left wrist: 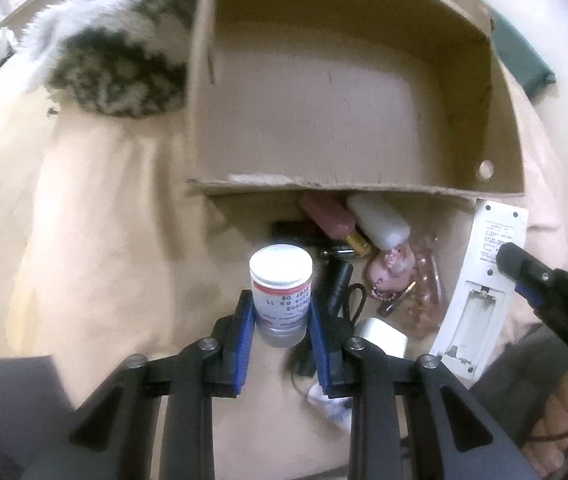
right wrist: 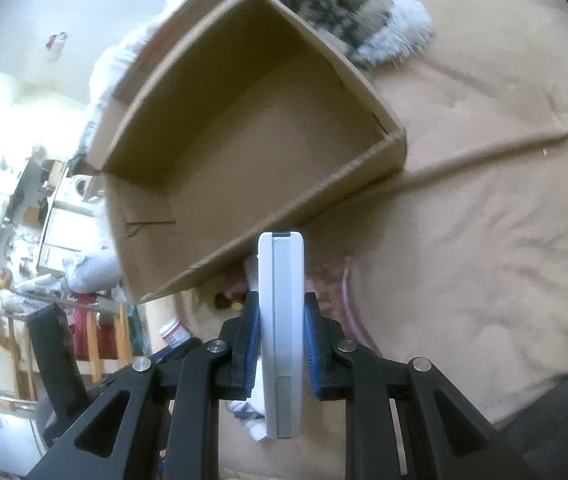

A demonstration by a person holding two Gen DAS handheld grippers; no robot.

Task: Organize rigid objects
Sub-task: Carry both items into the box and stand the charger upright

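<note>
Both claws loaded, box w/ nothing in it that shows.
Left gripper (left wrist: 281, 322) pads are clamped on the white-capped bottle (left wrist: 281, 292), right gripper (right wrist: 281, 334) is pinched on the white remote (right wrist: 281, 320), held edge-on. Cardboard box (left wrist: 348, 184) at 12 o'clock on the tan blanket (left wrist: 96, 216): main compartment shows nothing in it, so sorting looks barely begun. Still loose at the box's near wall, approx 1 o'clock from the bottle: white tube (left wrist: 380, 220), pink tube (left wrist: 330, 218), black flashlight (left wrist: 340, 280), pink keychain (left wrist: 394, 270).
</note>
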